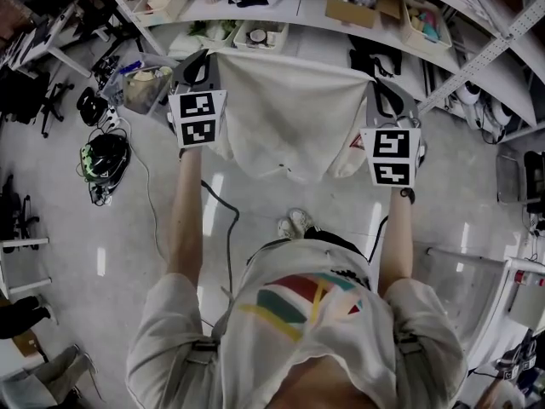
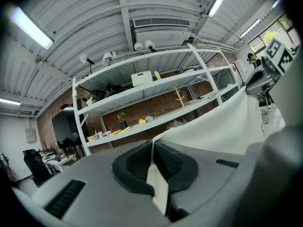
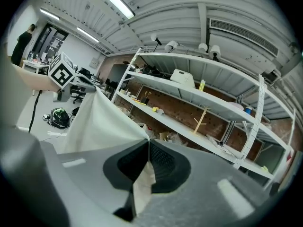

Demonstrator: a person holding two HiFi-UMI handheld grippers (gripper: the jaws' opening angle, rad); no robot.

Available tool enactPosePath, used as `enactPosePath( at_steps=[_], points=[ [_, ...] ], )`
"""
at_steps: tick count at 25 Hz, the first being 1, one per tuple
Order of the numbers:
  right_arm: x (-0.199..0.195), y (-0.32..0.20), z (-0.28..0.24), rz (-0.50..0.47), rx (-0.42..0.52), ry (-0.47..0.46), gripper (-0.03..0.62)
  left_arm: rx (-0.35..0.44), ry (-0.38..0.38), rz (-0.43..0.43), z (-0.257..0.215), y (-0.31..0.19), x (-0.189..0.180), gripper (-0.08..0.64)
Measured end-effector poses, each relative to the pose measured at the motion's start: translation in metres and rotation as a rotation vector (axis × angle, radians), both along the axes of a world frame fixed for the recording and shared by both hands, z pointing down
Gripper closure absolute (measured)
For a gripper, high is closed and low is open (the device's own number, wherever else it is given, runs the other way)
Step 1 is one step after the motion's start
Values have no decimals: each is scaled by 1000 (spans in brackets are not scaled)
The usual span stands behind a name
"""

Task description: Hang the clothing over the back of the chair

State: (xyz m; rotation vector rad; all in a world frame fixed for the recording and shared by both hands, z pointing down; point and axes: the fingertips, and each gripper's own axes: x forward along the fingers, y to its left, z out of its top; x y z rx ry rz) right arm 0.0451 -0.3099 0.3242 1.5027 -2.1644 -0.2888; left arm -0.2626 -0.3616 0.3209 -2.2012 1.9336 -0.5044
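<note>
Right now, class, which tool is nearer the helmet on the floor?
The left tool, gripping the garment: the helmet lies at the view's left, far from the right tool.

I see white shelf rack ahead, cardboard box on it. Black-green helmet on floor at left. Brick wall behind rack. White box on upper shelf, wooden peg stand on shelf below. Ceiling light strip lit. Can't read box contents.
</note>
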Motion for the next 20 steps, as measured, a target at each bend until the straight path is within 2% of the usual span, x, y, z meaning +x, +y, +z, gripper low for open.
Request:
enactPosePath(
  at_steps=[9, 20],
  points=[
    [-4, 3, 56, 1, -123, 7, 581, -108, 0, -12, 54, -1, -4, 545],
    [-23, 8, 106, -20, -228, 24, 581, -216, 18, -53, 113, -10, -21, 545]
  ],
)
